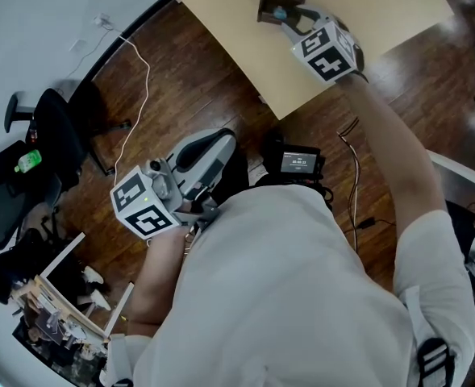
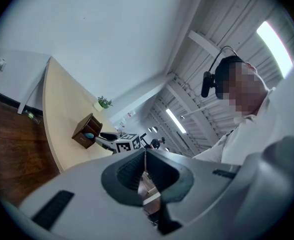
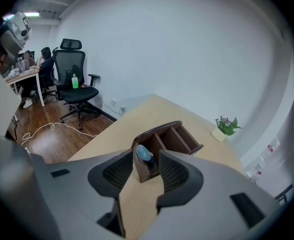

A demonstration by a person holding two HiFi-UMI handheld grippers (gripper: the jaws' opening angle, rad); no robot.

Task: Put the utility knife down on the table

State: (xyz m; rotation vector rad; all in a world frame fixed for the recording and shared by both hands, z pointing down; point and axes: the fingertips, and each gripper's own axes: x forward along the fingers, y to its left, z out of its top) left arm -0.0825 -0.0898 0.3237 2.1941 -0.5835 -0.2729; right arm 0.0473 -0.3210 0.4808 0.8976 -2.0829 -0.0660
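The right gripper (image 3: 146, 166) hangs over the light tabletop (image 3: 137, 116) just in front of a dark wooden desk organizer (image 3: 179, 136). It is tilted downward and its jaws are spread wide. No pad touches anything. Seen along the jaws, the organizer's near end sits in the gap between them.

The utility knife (image 3: 143, 154) stands in the organizer's nearest end compartment, with only its blue end showing above the wall. The organizer's other compartments open away from the gripper, and their contents cannot be made out.

A small potted plant (image 3: 225, 125) sits on the tabletop well beyond the organizer's far end. Off the tabletop, to the left of the organizer in the right gripper view, a black office chair (image 3: 74, 79) carries a green bottle (image 3: 75, 81) on its seat. A white cable (image 3: 47, 129) trails over the wooden floor.

The left gripper (image 2: 145, 164) is held near the person's body, well apart from the organizer. Its jaws are pressed together with nothing between them.
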